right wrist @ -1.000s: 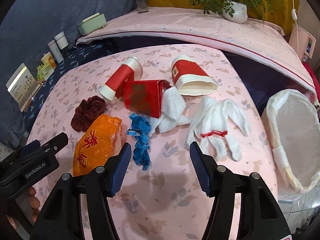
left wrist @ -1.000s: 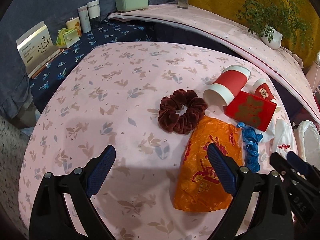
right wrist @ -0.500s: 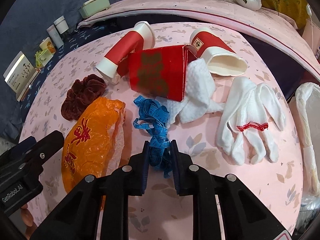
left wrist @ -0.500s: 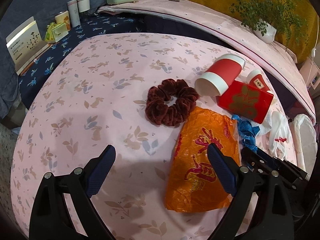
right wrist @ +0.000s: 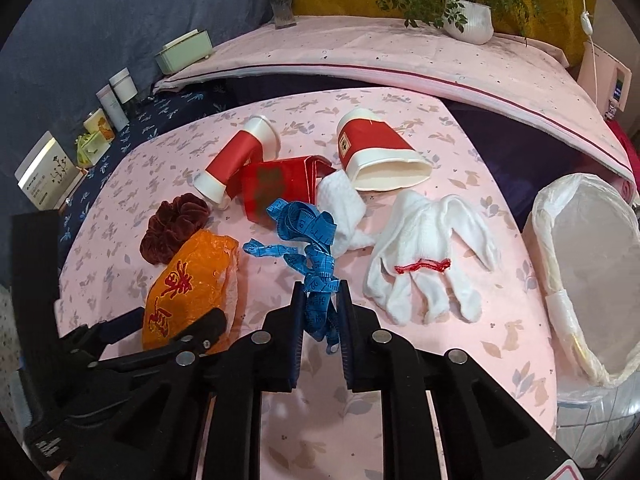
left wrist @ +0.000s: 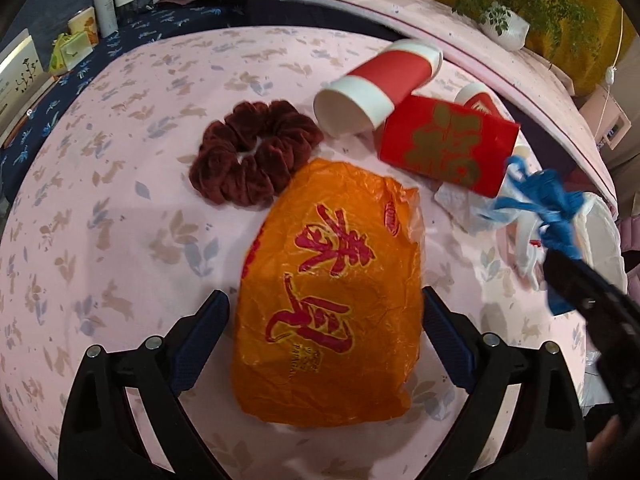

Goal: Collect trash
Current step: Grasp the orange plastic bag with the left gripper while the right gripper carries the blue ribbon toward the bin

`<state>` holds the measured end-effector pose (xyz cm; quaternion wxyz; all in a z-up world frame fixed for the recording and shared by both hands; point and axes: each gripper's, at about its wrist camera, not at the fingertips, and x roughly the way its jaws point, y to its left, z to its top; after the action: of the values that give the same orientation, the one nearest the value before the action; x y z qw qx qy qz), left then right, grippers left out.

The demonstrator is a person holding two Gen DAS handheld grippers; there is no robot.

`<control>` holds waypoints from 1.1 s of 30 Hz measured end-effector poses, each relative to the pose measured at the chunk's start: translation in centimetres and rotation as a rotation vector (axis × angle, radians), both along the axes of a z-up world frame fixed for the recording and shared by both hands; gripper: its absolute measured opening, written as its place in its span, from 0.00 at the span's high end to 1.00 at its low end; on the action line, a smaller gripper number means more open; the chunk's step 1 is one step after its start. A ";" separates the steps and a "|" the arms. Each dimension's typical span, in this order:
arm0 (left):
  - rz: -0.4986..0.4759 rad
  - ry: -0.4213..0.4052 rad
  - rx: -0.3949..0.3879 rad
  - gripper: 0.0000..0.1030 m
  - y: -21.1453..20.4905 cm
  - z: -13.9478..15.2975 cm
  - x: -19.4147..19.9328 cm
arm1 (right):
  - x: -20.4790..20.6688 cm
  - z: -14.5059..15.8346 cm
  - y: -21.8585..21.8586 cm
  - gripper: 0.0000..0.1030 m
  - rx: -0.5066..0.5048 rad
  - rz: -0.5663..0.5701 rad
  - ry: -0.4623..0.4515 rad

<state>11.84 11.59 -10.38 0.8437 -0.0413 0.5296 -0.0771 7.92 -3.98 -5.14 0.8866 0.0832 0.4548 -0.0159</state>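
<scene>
My right gripper is shut on a blue tape measure, which hangs in loops above the pink tablecloth. In the left wrist view the tape measure dangles at the right edge. My left gripper is open, its fingers straddling the near half of a crumpled orange plastic bag without pressing it. Beyond lie a red paper cup, a second red cup, a red packet with gold print and a white tissue.
A pair of white gloves lies to the right of the tape measure. A dark red scrunchie sits beside the orange bag. A bin lined with clear plastic stands off the table's right edge. Boxes and jars line the far left.
The right gripper went from open to shut on the tape measure and lifted it off the cloth. The left gripper came forward and down until its fingers straddled the orange bag.
</scene>
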 end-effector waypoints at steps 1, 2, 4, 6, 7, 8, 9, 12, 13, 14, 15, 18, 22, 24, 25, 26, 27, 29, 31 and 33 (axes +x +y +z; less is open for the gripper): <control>0.005 0.005 0.001 0.13 0.0 -0.2 0.0 | -0.1 0.2 -0.2 0.86 -0.003 -0.001 -0.003; 0.008 0.000 0.001 0.14 0.0 -0.2 -0.1 | -0.2 0.4 -0.3 0.86 -0.007 -0.002 -0.006; 0.002 -0.004 -0.002 0.27 -0.2 0.0 -0.2 | -0.5 0.6 -0.7 0.86 -0.005 -0.008 -0.011; -0.015 -0.005 -0.004 0.36 -0.6 0.3 -0.3 | -0.7 0.7 -1.1 0.86 -0.002 -0.015 -0.014; -0.021 -0.001 -0.012 0.40 -0.7 0.4 -0.3 | -0.8 0.8 -1.2 0.86 -0.001 -0.018 -0.015; -0.025 0.004 -0.018 0.43 -0.8 0.5 -0.3 | -0.9 0.9 -1.4 0.86 -0.001 -0.022 -0.016; -0.030 0.005 -0.022 0.49 -1.0 0.6 -0.4 | -1.1 0.9 -1.5 0.86 0.000 -0.024 -0.017; -0.060 0.010 -0.020 0.72 -1.9 1.0 -0.6 | -1.6 1.4 -2.0 0.86 0.000 -0.031 -0.029; -0.070 0.015 -0.016 0.72 -2.2 1.1 -0.7 | -1.7 1.6 -2.2 0.86 0.000 -0.034 -0.034; -0.072 0.012 -0.016 0.73 -2.4 1.3 -0.8 | -1.8 1.8 -2.4 0.86 0.001 -0.037 -0.038; -0.074 0.003 -0.016 0.75 -2.6 1.7 -1.0 | -2.0 2.1 -2.7 0.86 0.003 -0.040 -0.045; -0.093 -0.036 -0.014 0.78 -3.7 3.4 -1.5 | -2.6 2.9 -3.5 0.86 0.003 -0.053 -0.066; -0.123 -0.089 -0.019 0.78 -5.5 5.9 -2.3 | -3.4 4.1 -4.9 0.86 0.005 -0.078 -0.092; -0.142 -0.116 -0.020 0.78 -6.6 7.2 -2.4 | -3.8 4.8 -5.8 0.86 0.002 -0.096 -0.106; -0.155 -0.130 -0.023 0.78 -7.2 7.8 -2.5 | -4.1 5.1 -6.2 0.86 -0.001 -0.104 -0.114; -0.165 -0.141 -0.023 0.78 -7.9 8.4 -2.6 | -4.3 5.4 -6.7 0.86 -0.004 -0.113 -0.123; -0.177 -0.155 -0.024 0.78 -8.6 9.0 -2.8 | -4.5 5.7 -7.2 0.86 -0.005 -0.121 -0.131; -0.204 -0.176 -0.027 0.78 -10.0 10.0 -3.0 | -5.1 6.3 -8.4 0.86 -0.010 -0.143 -0.147; -0.228 -0.193 -0.029 0.78 -11.5 10.9 -3.2 | -5.5 6.9 -9.4 0.86 -0.014 -0.165 -0.161; -0.255 -0.211 -0.031 0.78 -13.1 11.8 -3.4 | -6.1 7.4 -10.7 0.86 -0.018 -0.192 -0.175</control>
<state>8.41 -1.52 1.39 0.8772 0.0213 0.4379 -0.1956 1.82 -14.70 2.27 0.9180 0.1196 0.3654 -0.0973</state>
